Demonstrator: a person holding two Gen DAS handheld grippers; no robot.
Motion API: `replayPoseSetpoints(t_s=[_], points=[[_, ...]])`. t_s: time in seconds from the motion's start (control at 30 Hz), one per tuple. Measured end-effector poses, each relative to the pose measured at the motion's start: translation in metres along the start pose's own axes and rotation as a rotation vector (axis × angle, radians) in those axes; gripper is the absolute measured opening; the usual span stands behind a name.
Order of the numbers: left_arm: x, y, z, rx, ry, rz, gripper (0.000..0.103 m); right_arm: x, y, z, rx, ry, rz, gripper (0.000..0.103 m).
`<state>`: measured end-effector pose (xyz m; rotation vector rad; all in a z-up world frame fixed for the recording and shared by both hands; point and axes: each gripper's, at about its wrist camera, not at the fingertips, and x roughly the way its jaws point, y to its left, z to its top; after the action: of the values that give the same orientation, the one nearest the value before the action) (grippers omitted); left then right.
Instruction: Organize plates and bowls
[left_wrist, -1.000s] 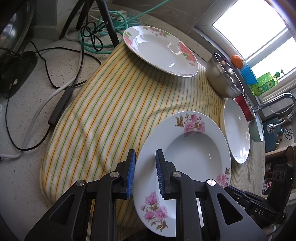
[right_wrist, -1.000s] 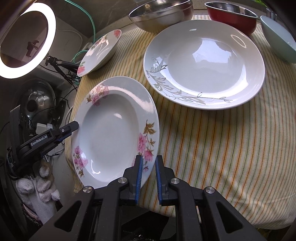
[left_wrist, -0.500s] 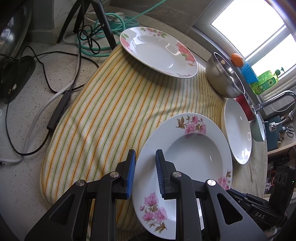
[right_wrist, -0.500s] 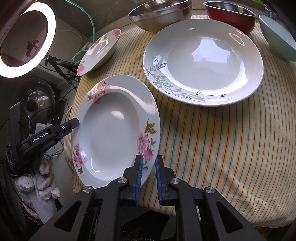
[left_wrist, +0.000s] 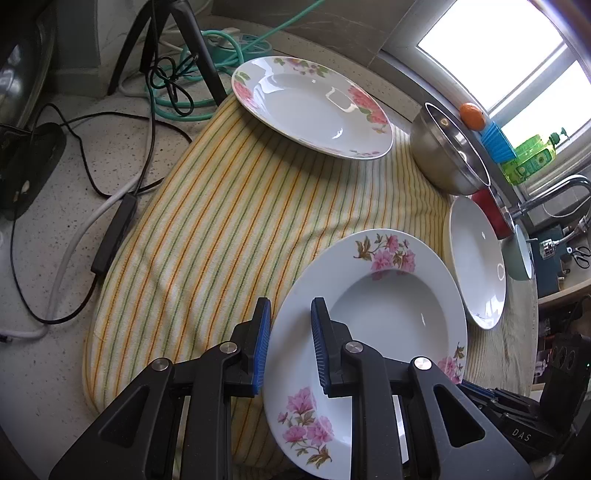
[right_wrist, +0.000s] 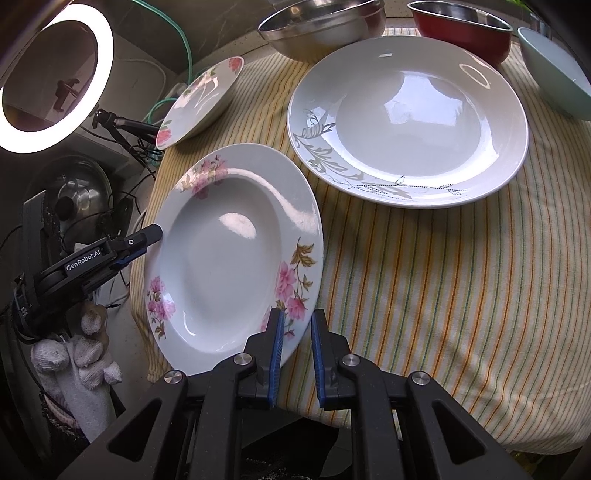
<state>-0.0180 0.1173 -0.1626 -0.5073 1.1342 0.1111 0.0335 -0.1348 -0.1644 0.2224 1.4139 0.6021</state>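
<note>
A deep white plate with pink flowers hangs tilted over the front edge of the striped cloth, held by both grippers. My left gripper is shut on its left rim, one blue pad under the edge and one on top. In the right wrist view the same plate has my right gripper shut on its near rim. There the left gripper clamps the opposite edge. A second flowered plate lies at the cloth's far left corner. A large white plate with a grey leaf pattern lies behind the held plate.
A steel bowl, a red bowl and a pale green bowl line the back of the cloth. Cables and tripod legs cover the speckled counter to the left. A ring light glows, and a gloved hand holds the left gripper.
</note>
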Motion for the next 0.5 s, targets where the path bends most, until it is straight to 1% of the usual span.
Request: replayPoseSetpoints(t_s=[0.07, 0.17, 0.23, 0.3, 0.37, 0.5], points=[[-0.002, 0.000, 0.001, 0.001, -0.009, 0.006, 0.020, -0.001, 0.000, 0.000, -0.007, -0.002, -0.005, 0.014], [-0.006, -0.001, 0.003, 0.011, -0.029, 0.023, 0.020, -0.005, 0.003, 0.000, -0.034, -0.026, -0.041, 0.014], [-0.009, 0.000, 0.003, 0.014, -0.038, 0.031, 0.020, -0.008, 0.005, 0.002, -0.048, -0.030, -0.049, 0.014], [-0.013, 0.001, 0.004, 0.012, -0.047, 0.036, 0.020, -0.010, 0.005, 0.003, -0.051, -0.039, -0.058, 0.017], [-0.017, 0.003, 0.005, 0.007, -0.057, 0.037, 0.020, -0.012, 0.003, 0.004, -0.049, -0.044, -0.064, 0.025], [-0.024, 0.007, 0.008, -0.007, -0.069, 0.032, 0.020, -0.018, -0.002, 0.004, -0.043, -0.065, -0.073, 0.026]])
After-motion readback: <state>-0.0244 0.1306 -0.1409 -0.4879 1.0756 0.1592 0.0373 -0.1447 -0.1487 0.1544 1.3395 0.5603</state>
